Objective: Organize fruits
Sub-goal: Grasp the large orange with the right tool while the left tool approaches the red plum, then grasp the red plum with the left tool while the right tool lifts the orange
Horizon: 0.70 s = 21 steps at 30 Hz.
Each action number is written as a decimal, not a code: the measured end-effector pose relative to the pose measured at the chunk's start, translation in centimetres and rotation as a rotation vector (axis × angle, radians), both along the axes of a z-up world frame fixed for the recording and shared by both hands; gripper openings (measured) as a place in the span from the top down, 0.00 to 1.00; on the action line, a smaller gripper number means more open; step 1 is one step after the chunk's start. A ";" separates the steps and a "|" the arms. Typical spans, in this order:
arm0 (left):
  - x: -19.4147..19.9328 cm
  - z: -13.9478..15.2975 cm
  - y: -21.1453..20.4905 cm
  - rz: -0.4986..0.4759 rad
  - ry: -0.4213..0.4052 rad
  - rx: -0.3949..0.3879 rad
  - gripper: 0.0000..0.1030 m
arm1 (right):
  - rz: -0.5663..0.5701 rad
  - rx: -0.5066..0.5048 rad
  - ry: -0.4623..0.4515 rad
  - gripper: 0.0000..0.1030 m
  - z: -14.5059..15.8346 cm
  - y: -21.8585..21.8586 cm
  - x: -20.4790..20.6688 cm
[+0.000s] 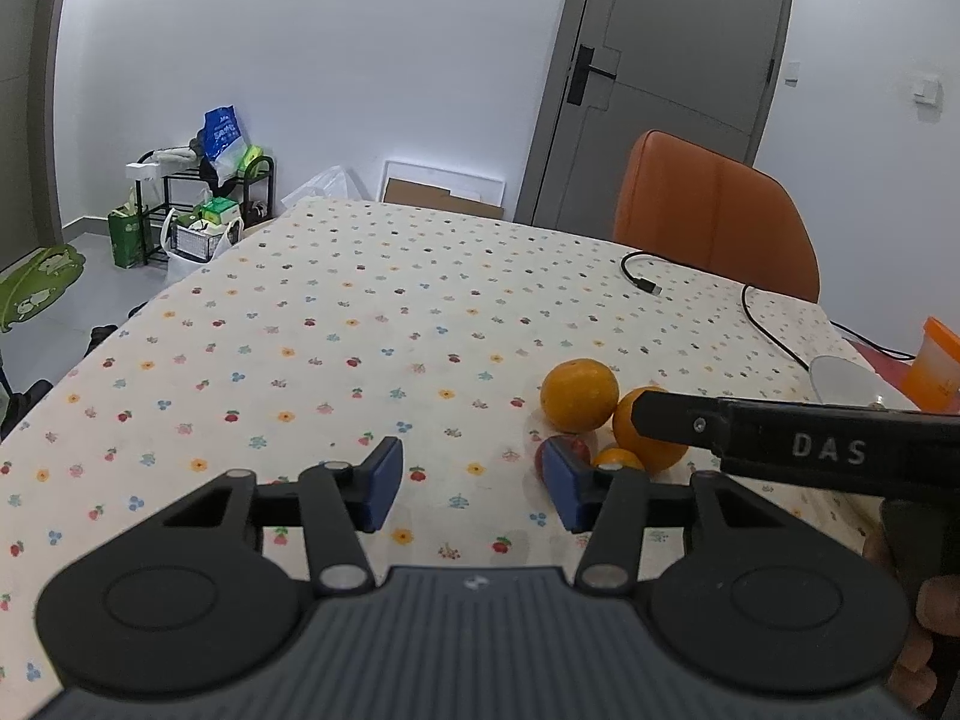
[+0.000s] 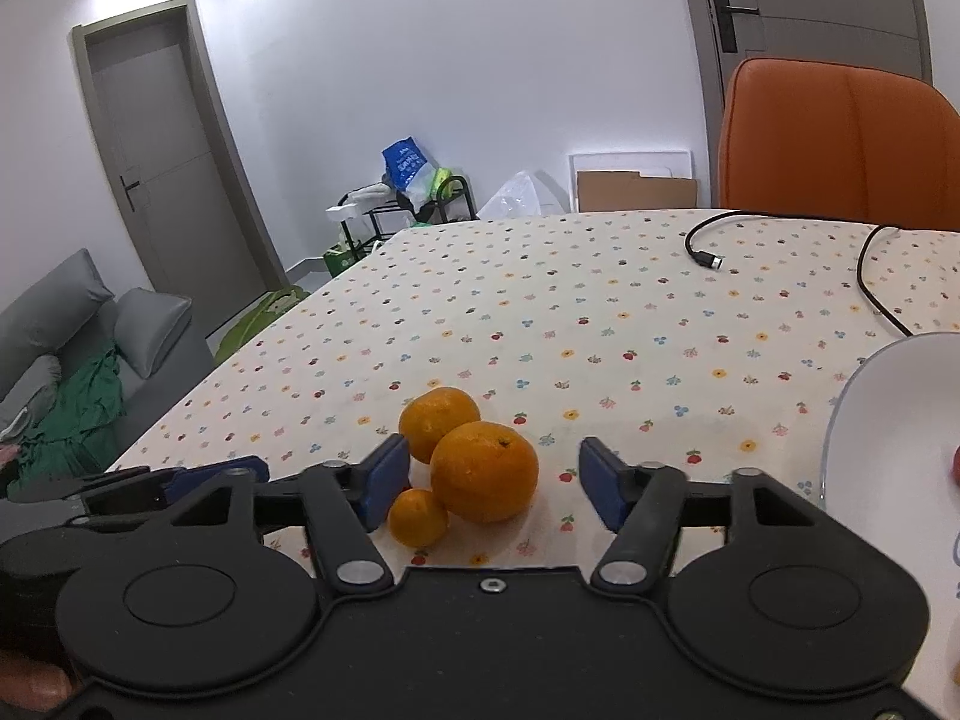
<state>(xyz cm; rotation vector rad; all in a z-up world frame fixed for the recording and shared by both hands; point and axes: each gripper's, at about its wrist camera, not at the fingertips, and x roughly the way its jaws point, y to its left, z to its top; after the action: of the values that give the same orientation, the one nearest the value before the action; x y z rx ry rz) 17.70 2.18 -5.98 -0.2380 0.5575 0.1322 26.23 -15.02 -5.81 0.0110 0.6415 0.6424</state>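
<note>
**Fruit cluster could scatter on the grab**

Nearest the lens: left gripper point(image 1: 471, 489), jaws spread wide, nothing between them, hovering over the tablecloth point(image 1: 336, 324). Its right pad sits just in front of a red fruit point(image 1: 577, 449), partly hidden, can't tell what kind.

Moving right: right gripper point(image 2: 492, 483), jaws released too, straddling the big orange point(image 2: 485, 473). Small orange point(image 2: 418, 517) is just beside the left pad & touching the big one; a third orange point(image 2: 437, 423) sits behind, also touching.

Risks, imo: closing now may pinch the small one w/ the big one, or nudge the round fruit so it rolls toward the table edge. Both grippers are crowded together, so a clash is possible. White plate point(image 2: 888, 420) lies far right; a red bit shows at its edge.
</note>
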 end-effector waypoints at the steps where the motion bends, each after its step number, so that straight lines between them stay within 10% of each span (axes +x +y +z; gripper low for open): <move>1: 0.0 0.0 0.0 0.001 -0.001 -0.001 0.52 | -0.002 -0.005 0.004 0.56 -0.1 0.1 0.2; 21: 2.1 0.3 -2.7 -0.049 -0.005 0.066 0.53 | -0.016 0.077 -0.024 0.65 0.4 -2.9 0.4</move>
<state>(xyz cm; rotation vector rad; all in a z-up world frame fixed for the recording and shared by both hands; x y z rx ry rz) 19.82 -0.50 -5.67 -0.1608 0.5526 0.1025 26.60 -17.95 -5.42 0.0801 0.5923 0.6508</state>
